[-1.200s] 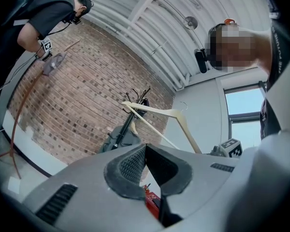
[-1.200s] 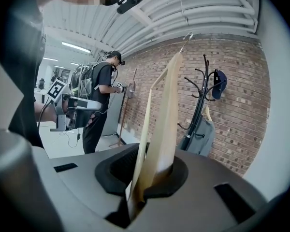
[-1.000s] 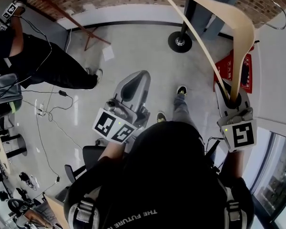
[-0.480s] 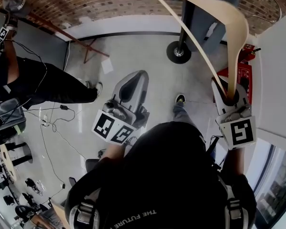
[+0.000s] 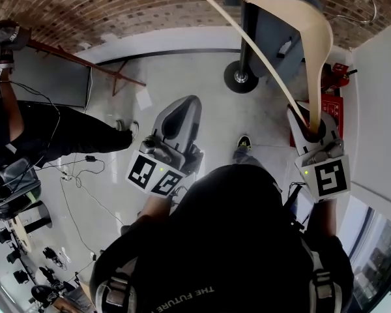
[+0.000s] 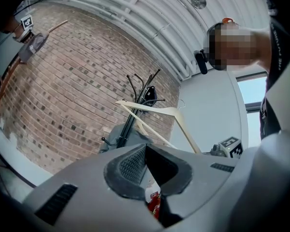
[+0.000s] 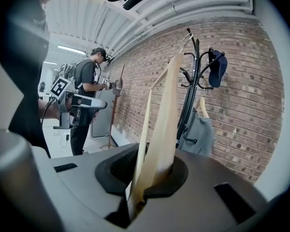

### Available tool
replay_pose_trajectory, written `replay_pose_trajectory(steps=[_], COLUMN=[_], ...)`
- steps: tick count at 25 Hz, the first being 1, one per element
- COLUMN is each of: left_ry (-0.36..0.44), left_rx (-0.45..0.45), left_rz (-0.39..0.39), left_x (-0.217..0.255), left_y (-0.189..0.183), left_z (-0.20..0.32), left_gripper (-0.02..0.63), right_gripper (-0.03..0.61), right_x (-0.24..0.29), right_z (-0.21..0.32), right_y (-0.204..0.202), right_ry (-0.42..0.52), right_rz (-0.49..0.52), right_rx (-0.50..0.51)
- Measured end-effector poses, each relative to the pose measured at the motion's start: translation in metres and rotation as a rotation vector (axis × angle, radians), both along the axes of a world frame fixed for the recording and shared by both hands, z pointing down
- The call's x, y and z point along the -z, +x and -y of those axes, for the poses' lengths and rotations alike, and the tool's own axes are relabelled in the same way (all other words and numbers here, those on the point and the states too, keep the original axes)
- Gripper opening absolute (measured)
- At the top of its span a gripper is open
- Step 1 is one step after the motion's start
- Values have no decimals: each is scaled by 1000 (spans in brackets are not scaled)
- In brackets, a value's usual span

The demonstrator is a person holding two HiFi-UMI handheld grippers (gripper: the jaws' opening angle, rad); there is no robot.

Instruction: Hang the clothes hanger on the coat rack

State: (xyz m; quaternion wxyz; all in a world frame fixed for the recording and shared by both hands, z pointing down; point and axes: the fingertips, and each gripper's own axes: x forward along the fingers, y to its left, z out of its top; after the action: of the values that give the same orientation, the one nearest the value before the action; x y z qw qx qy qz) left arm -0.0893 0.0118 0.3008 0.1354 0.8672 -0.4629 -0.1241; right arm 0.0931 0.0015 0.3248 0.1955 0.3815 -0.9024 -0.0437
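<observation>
**Head view:** the right gripper (image 5: 313, 128) clamps one end of a pale wooden hanger (image 5: 316, 41), raised near the black coat rack (image 5: 240, 78).

**Left gripper view:** the left gripper (image 6: 145, 151) has its ribbed fingers (image 6: 133, 164) closed and empty.

**Right gripper view:** the rack carries a blue cap (image 7: 217, 69) and a grey garment (image 7: 199, 132), in front of a brick wall (image 7: 251, 81).

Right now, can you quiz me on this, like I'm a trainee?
1. True or false: the left gripper holds the wooden hanger.
2. What hangs near the top of the coat rack? A) a dark blue cap B) an umbrella C) a scarf
3. Fill in: the wall behind the rack is made of ____.
Key: 1 false, the right gripper holds it; 2 A; 3 brick.
</observation>
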Motion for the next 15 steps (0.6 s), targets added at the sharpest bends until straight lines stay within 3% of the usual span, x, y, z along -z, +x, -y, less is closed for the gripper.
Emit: replay_pose_trajectory(steps=[15], left_ry=[15], left_rx=[25], left_rz=[5], left_x=[-3], left_y=[53], left_z=[92], left_gripper=[20], right_gripper=[38], right_x=[-14], right_z=[89], right_y=[56], right_ry=[-21], right_rz=[-2], right_rx=[20])
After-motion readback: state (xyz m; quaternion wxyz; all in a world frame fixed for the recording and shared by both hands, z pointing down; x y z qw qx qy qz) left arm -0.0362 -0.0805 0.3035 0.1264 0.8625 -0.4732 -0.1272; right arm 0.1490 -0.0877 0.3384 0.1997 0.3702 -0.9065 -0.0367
